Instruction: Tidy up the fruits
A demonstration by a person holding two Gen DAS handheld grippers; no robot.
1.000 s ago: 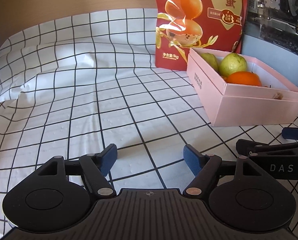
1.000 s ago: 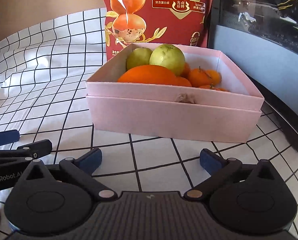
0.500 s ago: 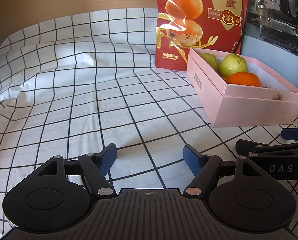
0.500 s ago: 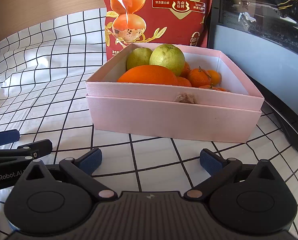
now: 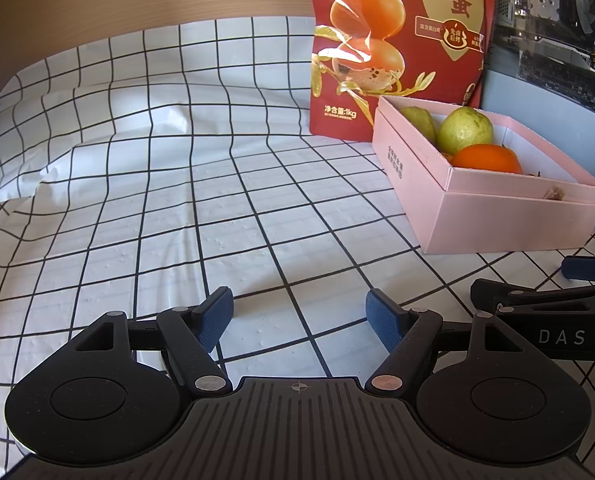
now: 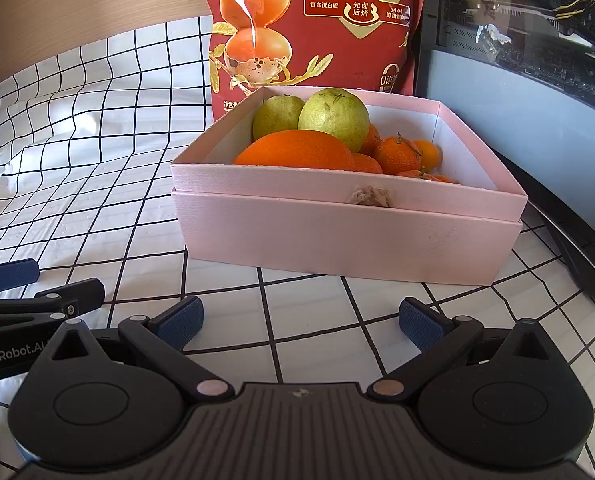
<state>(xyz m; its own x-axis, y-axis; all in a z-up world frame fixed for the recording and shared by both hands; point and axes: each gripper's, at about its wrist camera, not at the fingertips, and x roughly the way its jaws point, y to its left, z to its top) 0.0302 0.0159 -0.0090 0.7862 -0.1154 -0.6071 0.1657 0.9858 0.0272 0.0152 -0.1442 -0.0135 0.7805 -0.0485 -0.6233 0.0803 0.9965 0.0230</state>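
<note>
Checked tablecloth (image 5: 177, 208) covers the whole surface, white with black grid, wrinkled on the far left. Landmark: pink box (image 6: 349, 236), sitting on the cloth, lid off, nested in a second pink tray. Dark computer case (image 6: 537, 80) just right of and behind the box. Red snack bag (image 6: 317, 20) standing upright right behind the box, touching or nearly touching its back wall; can't tell which.

Inside the box, fruit piled toward its left half: big orange (image 6: 297, 150) against the front wall, two green guavas behind it, the larger guava (image 6: 333, 118) resting on top, the smaller guava (image 6: 277, 114) at the back left corner. Small tangerines (image 6: 397, 154) to the right of the orange, mid box. Right end of the box shows bare white wall.

Left gripper (image 5: 299, 316) low over the cloth, well left of the box front, fingers spread wide, nothing between them. Right gripper (image 6: 301, 320) just in front of the box, fingers spread wide, holding nothing. The two grippers sit side by side, close together.
</note>
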